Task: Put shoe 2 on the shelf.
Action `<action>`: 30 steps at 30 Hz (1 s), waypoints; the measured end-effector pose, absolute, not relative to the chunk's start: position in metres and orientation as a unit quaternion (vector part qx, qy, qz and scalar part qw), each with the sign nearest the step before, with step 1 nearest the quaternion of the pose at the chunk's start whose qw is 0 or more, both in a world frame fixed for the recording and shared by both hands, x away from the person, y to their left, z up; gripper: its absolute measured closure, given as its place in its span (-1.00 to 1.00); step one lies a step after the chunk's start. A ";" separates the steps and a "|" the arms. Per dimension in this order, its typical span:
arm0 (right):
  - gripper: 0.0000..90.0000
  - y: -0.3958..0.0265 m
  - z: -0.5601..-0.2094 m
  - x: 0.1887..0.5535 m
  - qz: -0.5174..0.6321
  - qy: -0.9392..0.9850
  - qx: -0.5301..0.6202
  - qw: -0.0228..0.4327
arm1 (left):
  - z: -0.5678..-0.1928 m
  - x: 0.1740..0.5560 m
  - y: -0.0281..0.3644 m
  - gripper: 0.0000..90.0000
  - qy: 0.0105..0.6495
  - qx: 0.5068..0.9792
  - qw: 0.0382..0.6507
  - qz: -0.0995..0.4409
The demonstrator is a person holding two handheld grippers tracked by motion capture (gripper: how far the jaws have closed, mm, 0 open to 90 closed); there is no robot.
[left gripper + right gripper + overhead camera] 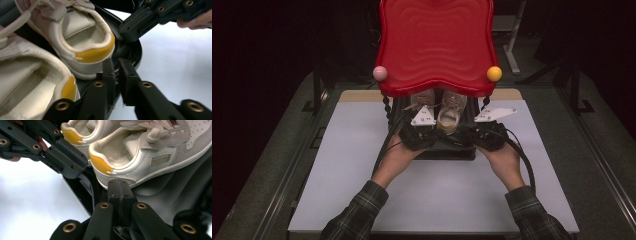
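Two sneakers (451, 112): light, soft-collared; pinch the yellow heel tab at 12 o'clock. Left tongs (117, 65) slightly spread, right tongs (120, 187) pressed together, empty.

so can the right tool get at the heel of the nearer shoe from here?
Probably yes. The right tool, jaws shut, sits just below the shoe's yellow heel tab with nothing between them. The left tool is off to the side, by the other shoe.

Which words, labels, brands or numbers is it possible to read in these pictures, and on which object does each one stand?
Dark print on the tongue label of the farther shoe, in the left gripper view: cut off and too blurred to read.
Side patch of the nearer shoe, in the right gripper view: no legible text.
Nothing else bears writing.
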State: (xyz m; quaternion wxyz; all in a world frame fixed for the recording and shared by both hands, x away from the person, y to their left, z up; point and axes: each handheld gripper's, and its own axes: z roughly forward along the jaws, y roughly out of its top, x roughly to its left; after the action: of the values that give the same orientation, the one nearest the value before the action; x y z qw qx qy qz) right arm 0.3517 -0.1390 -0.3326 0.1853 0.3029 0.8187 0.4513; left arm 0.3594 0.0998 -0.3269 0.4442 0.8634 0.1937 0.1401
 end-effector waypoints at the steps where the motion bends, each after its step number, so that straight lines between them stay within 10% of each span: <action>1: 0.96 -0.139 -0.333 0.352 0.451 0.819 0.303 0.185 | -0.327 0.359 0.100 0.68 0.194 0.863 0.444 0.140; 13: 0.10 -0.156 -0.335 0.330 0.443 0.828 0.301 0.164 | -0.321 0.335 0.122 -0.18 0.196 0.875 0.424 0.126; 30: -0.31 -0.195 -0.353 0.306 0.426 0.828 0.334 0.148 | -0.336 0.297 0.179 -0.44 0.222 0.875 0.401 0.153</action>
State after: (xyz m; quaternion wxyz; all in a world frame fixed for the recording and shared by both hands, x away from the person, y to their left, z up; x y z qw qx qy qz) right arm 0.3059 -0.1947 -0.3531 0.1477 0.3335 0.8280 0.4258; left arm 0.2968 0.1794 -0.3364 0.4012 0.8754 0.2221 0.1529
